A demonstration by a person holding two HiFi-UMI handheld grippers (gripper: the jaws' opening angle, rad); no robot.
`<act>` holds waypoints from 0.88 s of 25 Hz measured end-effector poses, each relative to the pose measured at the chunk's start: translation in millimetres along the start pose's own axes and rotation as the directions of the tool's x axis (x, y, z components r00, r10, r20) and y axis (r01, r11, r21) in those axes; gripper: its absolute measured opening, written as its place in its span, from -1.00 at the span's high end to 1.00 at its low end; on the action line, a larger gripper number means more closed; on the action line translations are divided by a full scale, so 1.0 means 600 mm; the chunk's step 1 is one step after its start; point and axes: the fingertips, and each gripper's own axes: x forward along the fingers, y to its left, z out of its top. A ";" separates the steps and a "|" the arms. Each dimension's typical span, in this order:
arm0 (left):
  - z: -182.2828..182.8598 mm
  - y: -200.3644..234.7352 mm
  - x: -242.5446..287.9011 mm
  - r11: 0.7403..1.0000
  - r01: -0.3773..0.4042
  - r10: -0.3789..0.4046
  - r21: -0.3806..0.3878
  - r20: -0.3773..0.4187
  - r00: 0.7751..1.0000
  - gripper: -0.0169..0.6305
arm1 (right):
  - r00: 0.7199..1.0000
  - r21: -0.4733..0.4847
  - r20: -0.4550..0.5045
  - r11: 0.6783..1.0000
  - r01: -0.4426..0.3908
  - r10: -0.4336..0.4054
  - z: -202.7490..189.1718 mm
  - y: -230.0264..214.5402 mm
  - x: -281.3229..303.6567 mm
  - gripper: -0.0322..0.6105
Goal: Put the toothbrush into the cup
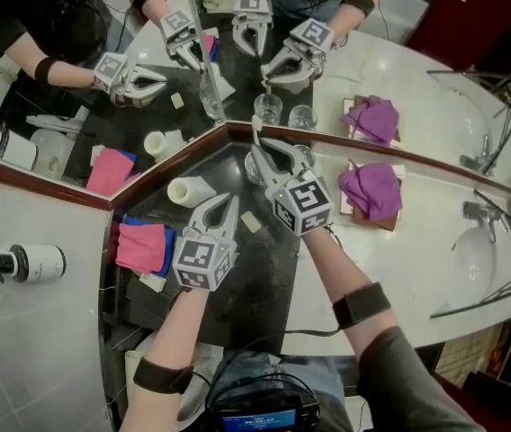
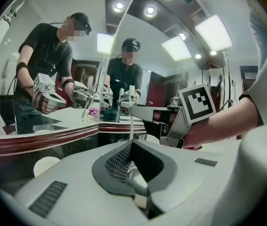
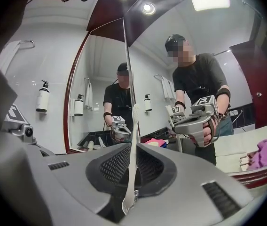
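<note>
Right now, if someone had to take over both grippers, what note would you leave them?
Left gripper: shut and empty, over the dark counter.
Right gripper: shut on the toothbrush, which stands upright between its pads.
Glass cup: in the mirror corner, close beside the right gripper's jaws and partly hidden by them.
Done: the toothbrush is in hand, at the cup.
Left: lower it into the cup, then open the jaws; it does not look to be inside yet.
</note>
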 end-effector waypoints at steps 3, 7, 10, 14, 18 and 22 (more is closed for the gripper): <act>-0.006 0.004 0.005 1.000 0.001 -0.001 -0.010 0.001 1.000 0.94 | 1.000 -0.009 -0.018 1.000 -0.001 0.001 -0.015 0.000 0.012 0.72; -0.022 0.003 0.004 1.000 0.008 -0.008 -0.023 -0.013 1.000 0.94 | 0.998 -0.023 -0.062 1.000 0.017 -0.018 -0.054 -0.006 0.020 0.72; -0.033 0.011 0.002 1.000 -0.004 0.003 -0.027 -0.013 1.000 0.94 | 0.994 -0.038 -0.103 0.999 0.028 -0.032 -0.082 -0.009 0.025 0.71; -0.034 0.012 0.000 1.000 0.003 -0.004 -0.030 -0.018 1.000 0.94 | 0.988 -0.053 -0.142 0.998 0.046 -0.053 -0.108 -0.015 0.027 0.70; -0.040 0.021 -0.003 0.999 -0.009 0.008 -0.031 -0.018 1.000 0.94 | 0.980 -0.083 -0.189 0.996 0.041 -0.056 -0.127 -0.010 0.030 0.70; -0.044 0.022 -0.006 0.999 -0.007 0.006 -0.035 -0.027 1.000 0.94 | 0.974 -0.109 -0.222 0.994 0.029 -0.053 -0.131 0.002 0.035 0.56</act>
